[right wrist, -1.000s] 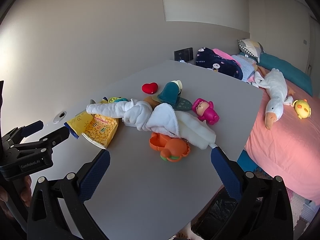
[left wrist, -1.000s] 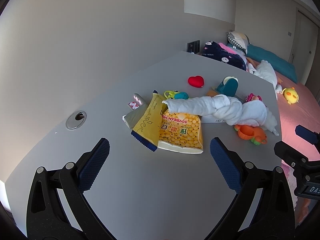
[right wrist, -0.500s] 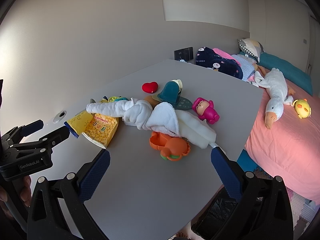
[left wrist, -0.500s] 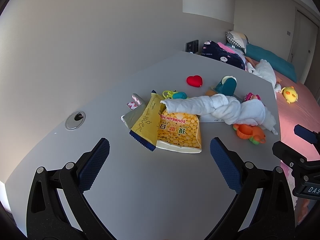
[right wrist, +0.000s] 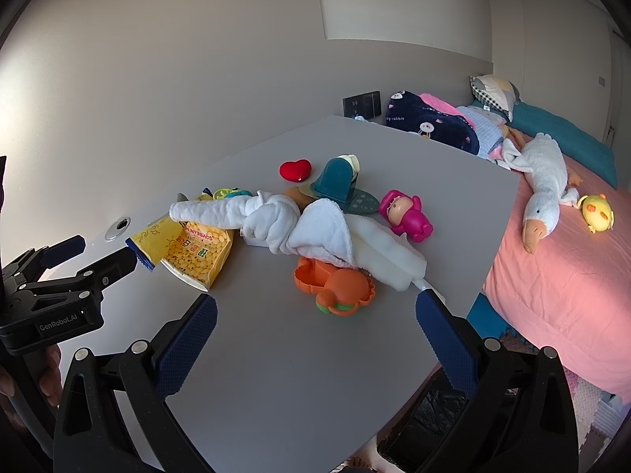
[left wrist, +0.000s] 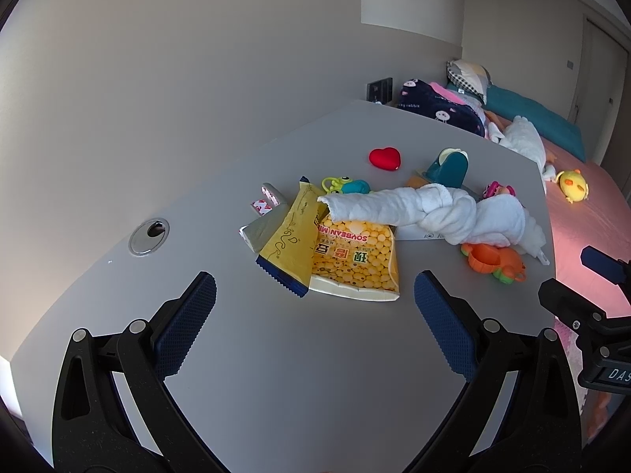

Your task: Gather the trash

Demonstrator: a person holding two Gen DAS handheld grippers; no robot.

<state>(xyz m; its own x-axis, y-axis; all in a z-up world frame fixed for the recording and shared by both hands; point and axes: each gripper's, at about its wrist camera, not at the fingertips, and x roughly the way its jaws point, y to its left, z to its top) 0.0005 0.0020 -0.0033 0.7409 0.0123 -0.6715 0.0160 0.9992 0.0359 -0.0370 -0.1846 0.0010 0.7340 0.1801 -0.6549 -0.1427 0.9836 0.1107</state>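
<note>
Two grippers hover wide open and empty over the tabletop [left wrist: 276, 374]. Left gripper [left wrist: 315, 315] faces the soybean bag [left wrist: 355, 260] and yellow wrapper [left wrist: 294, 236] under the white towel [left wrist: 426, 213]; approach step, likely next lowering its fingers [left wrist: 185, 323] onto a wrapper edge.

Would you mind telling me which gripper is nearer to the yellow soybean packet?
Left. The left gripper hovers open just before the yellow soybean packet; the right gripper sits further right, nearer the orange toy.
</note>
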